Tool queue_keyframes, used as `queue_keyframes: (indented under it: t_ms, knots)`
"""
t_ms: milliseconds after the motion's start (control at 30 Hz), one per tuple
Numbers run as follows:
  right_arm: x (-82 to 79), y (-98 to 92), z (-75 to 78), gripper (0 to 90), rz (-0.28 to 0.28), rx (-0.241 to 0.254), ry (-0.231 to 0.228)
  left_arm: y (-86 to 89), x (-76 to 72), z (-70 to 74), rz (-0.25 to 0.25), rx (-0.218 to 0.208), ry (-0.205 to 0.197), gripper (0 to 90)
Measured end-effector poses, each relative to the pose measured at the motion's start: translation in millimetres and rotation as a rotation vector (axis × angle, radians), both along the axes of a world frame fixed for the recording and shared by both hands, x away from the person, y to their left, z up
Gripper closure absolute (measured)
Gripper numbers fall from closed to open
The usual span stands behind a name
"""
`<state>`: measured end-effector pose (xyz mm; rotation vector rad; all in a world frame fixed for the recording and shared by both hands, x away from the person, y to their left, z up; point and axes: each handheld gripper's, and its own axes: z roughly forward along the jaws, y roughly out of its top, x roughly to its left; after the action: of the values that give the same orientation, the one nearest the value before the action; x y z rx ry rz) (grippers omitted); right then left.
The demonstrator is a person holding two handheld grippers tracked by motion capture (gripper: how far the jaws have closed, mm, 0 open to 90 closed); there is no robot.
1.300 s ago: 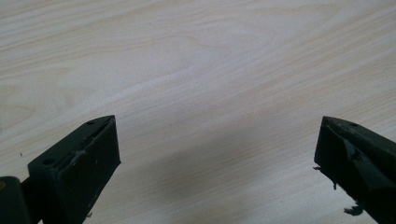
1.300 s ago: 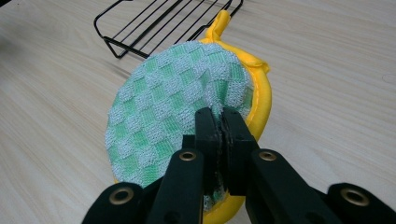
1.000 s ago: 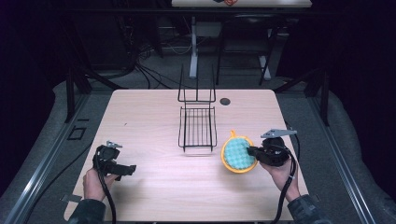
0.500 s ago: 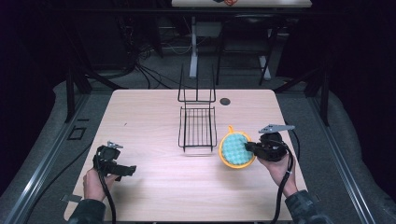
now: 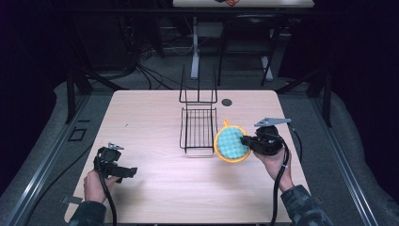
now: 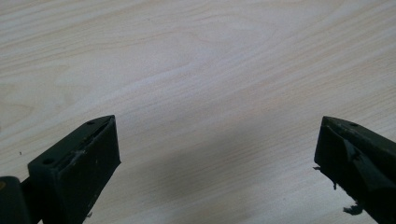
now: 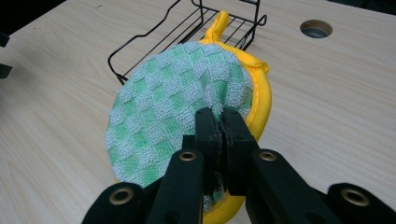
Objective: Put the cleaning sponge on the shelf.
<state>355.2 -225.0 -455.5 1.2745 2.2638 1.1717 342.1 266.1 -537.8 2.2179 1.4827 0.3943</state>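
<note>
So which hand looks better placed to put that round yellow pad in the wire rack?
Right. Its gripper is shut on the pad, just beside the rack. The left gripper is open, far off.

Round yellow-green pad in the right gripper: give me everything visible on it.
The round pad looks like a scrubbing cloth or pot holder: green-and-white checked woven face, padded yellow rim, and a yellow loop at the far edge. It is soft; the fabric puckers where the right gripper has its jaws shut on the near edge. It is tilted, face up toward the camera, beside the black wire rack. Whether it touches the table or rack is unclear.
</note>
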Motion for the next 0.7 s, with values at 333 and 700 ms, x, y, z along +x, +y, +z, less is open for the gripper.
queue_keyframes:
  t_ms: [333, 700]
  knots:
    - [7.5, 7.5, 7.2, 87.0, 0.013, -0.015, -0.01, -0.5, -0.2, -0.5, 0.003, -0.004, 0.003, 0.0]
    - [19.7, 17.0, 18.6, 87.1, 0.015, -0.025, -0.022, -0.3, -0.4, -0.7, 0.004, -0.007, 0.005, 0.0]
